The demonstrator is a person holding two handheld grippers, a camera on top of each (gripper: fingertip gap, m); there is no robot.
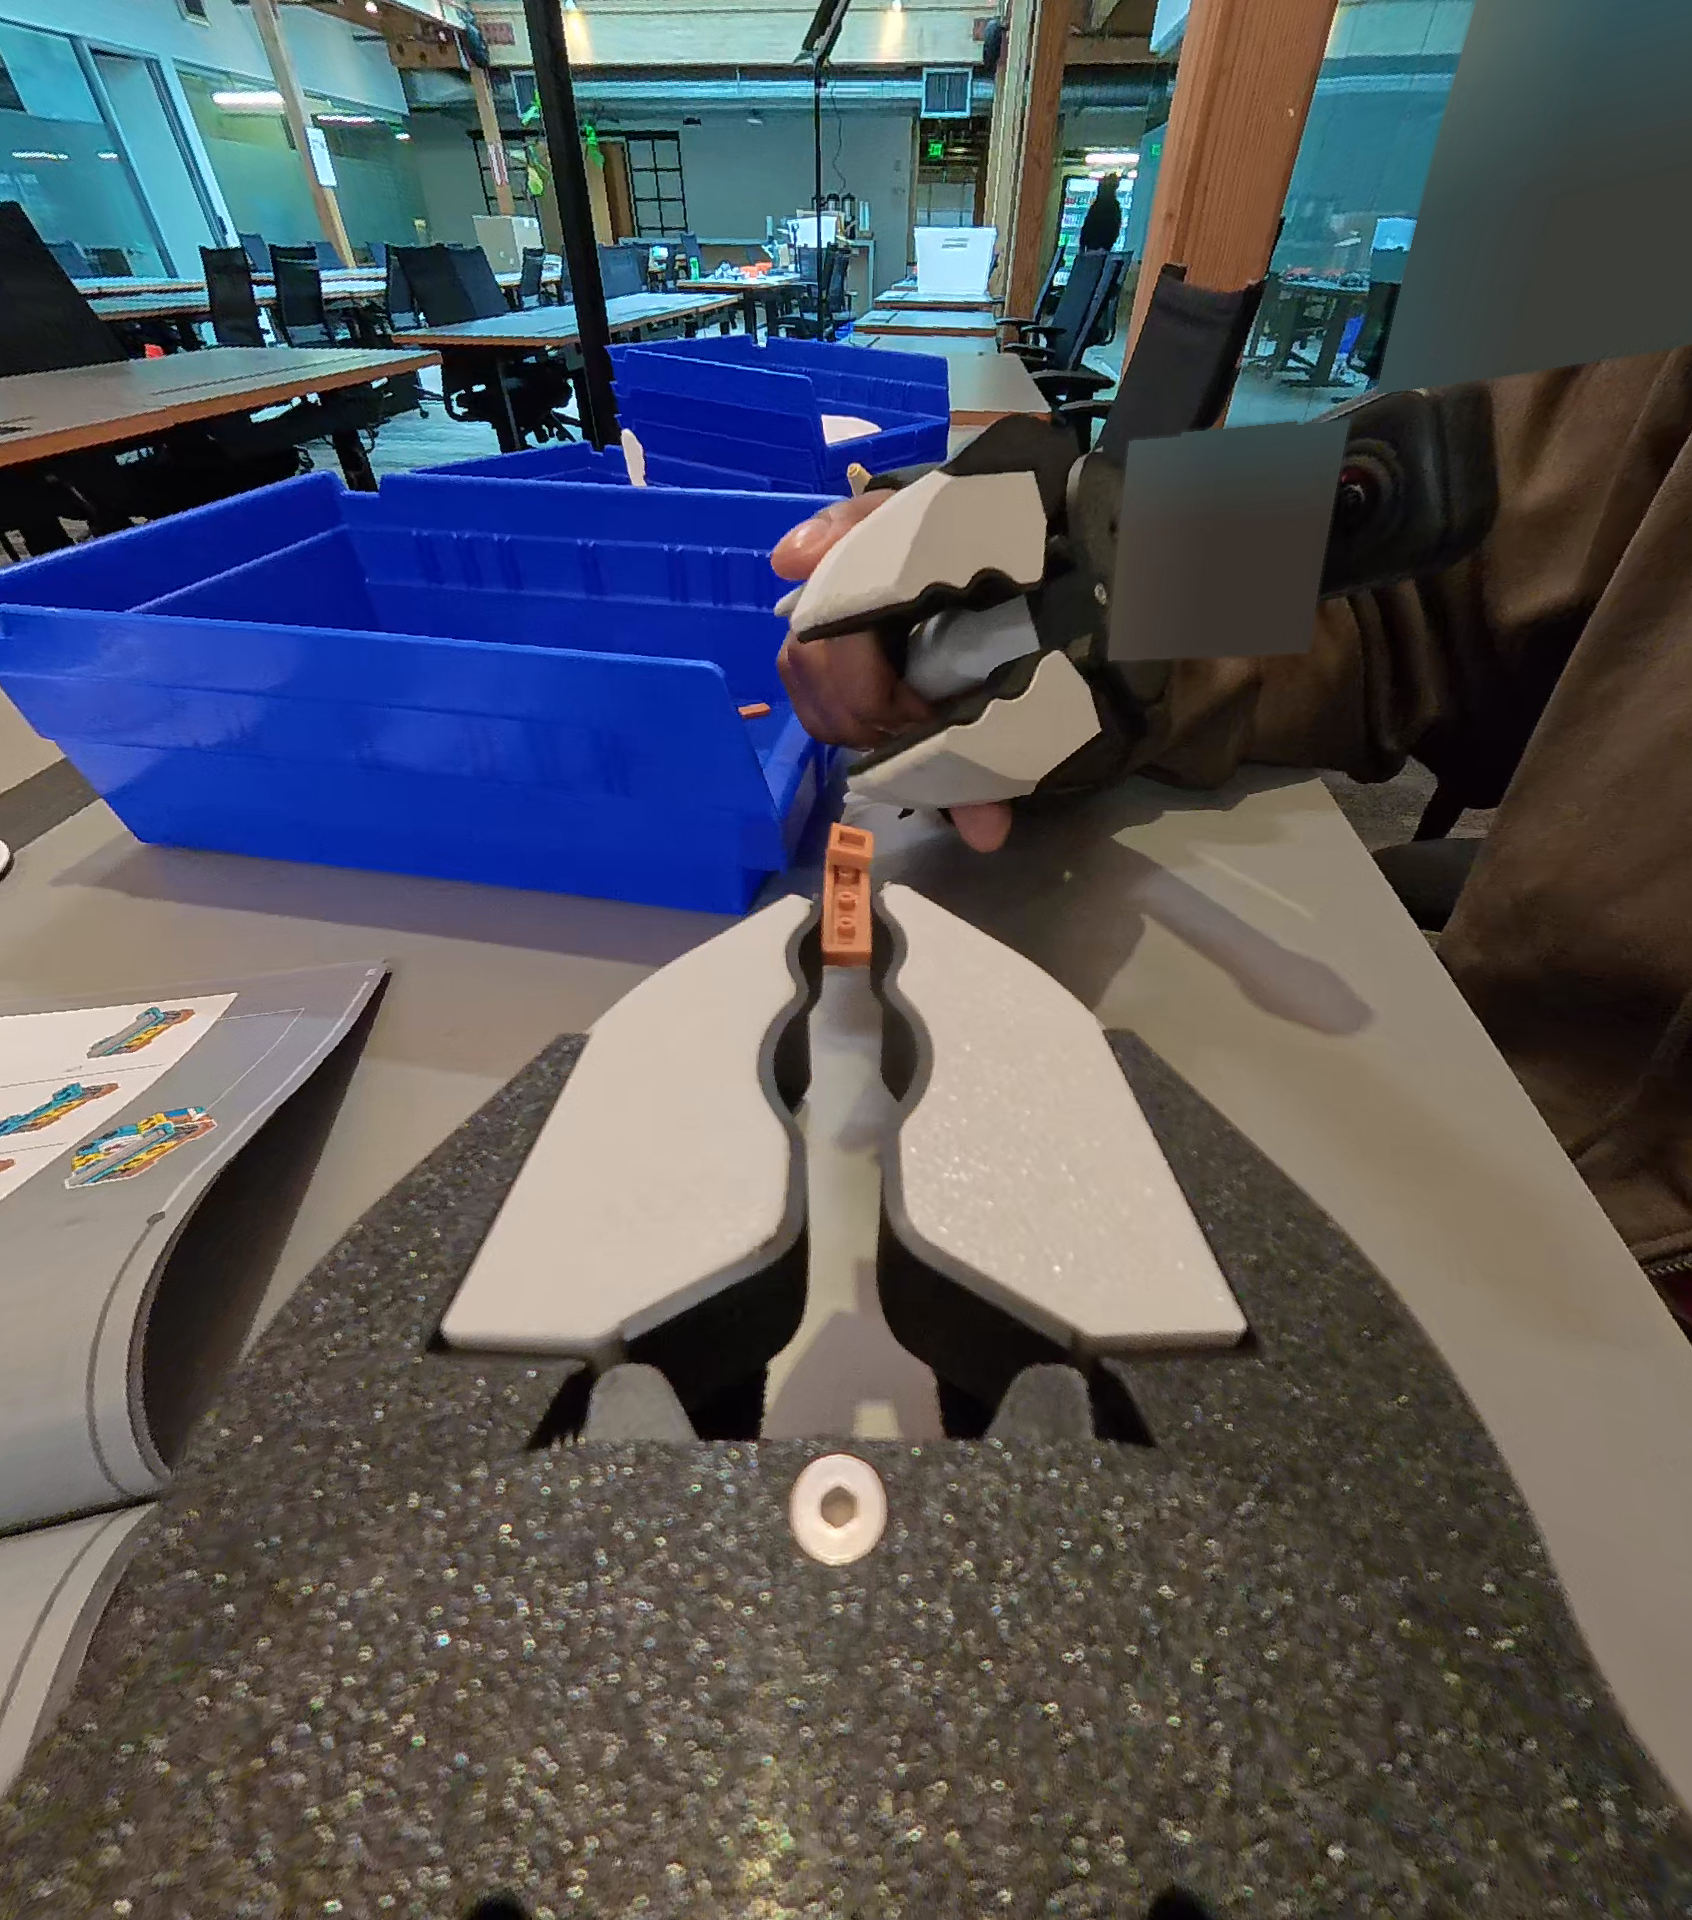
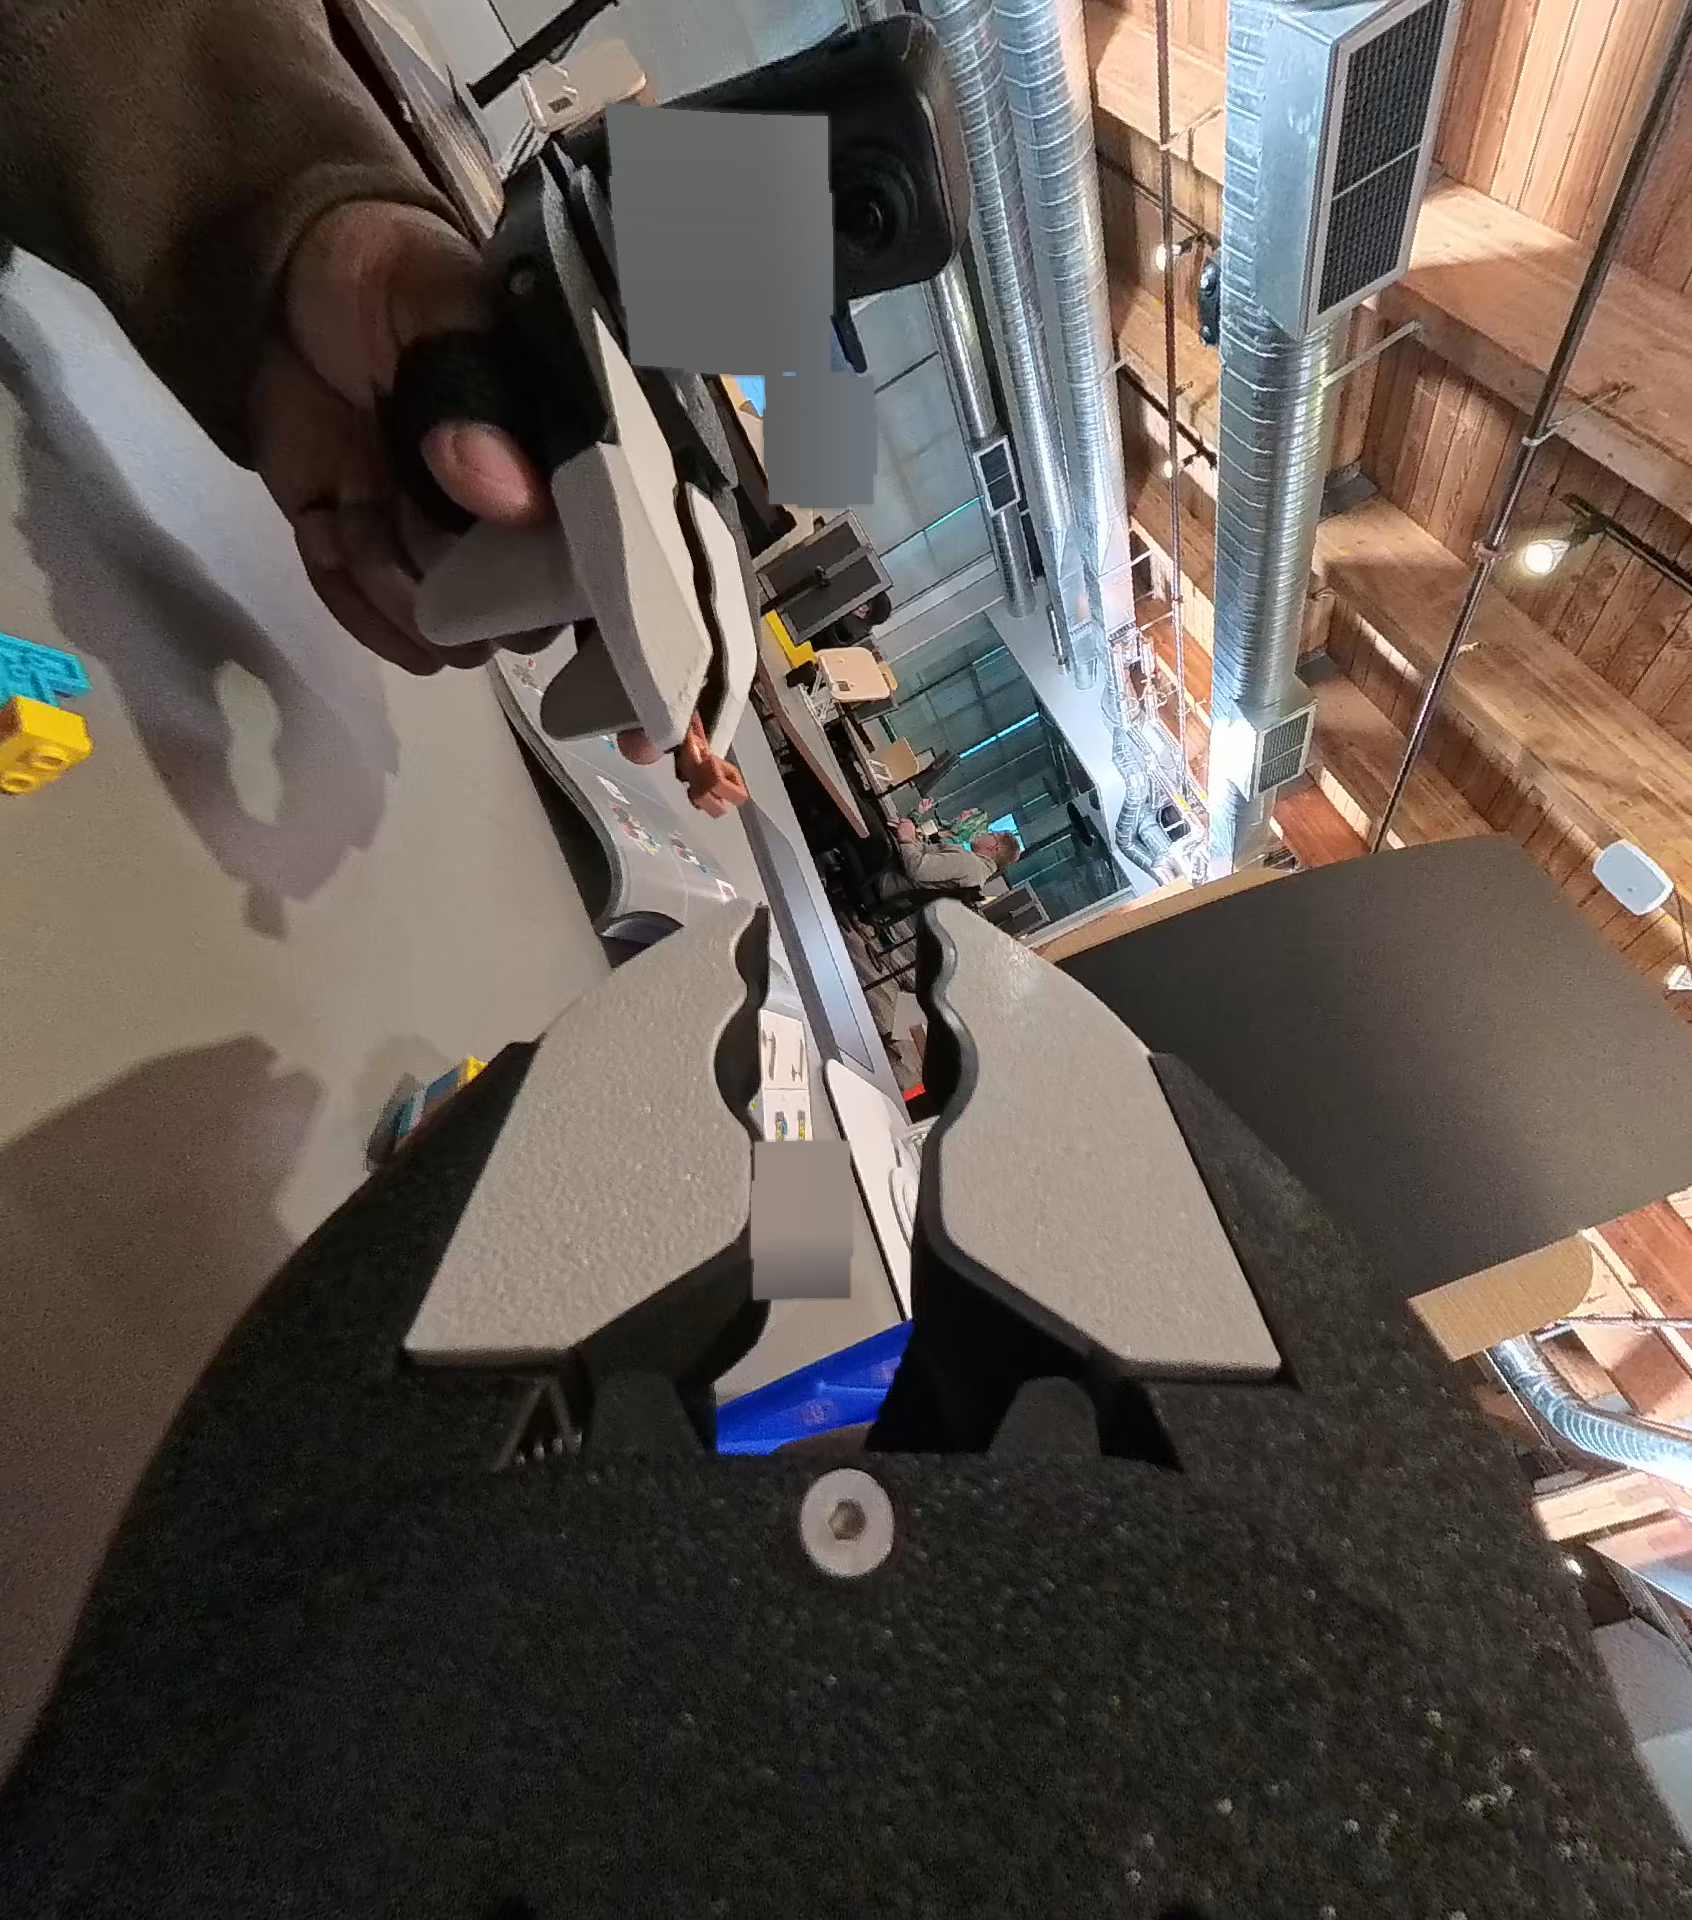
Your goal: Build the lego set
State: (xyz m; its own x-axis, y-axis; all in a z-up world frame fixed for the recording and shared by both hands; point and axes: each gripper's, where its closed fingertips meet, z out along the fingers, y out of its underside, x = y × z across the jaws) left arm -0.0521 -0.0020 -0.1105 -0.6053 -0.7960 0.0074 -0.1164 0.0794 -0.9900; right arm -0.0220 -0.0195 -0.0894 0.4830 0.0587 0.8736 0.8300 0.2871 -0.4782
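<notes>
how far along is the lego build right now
Early, by the look of it. Done: little visible beyond the open instruction booklet on the table. In hand: the left gripper is shut on a small brown lego piece, held off the table; the right gripper is open and empty. Left: teal and yellow pieces lie loose on the table, not yet joined to the brown one.

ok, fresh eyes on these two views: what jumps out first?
The small orange-brown lego piece pinched at the tips of the left gripper, held above the grey table. Behind it sits the big blue plastic bin, with the right gripper open and empty beside it. The open instruction booklet lies to the left.
</notes>
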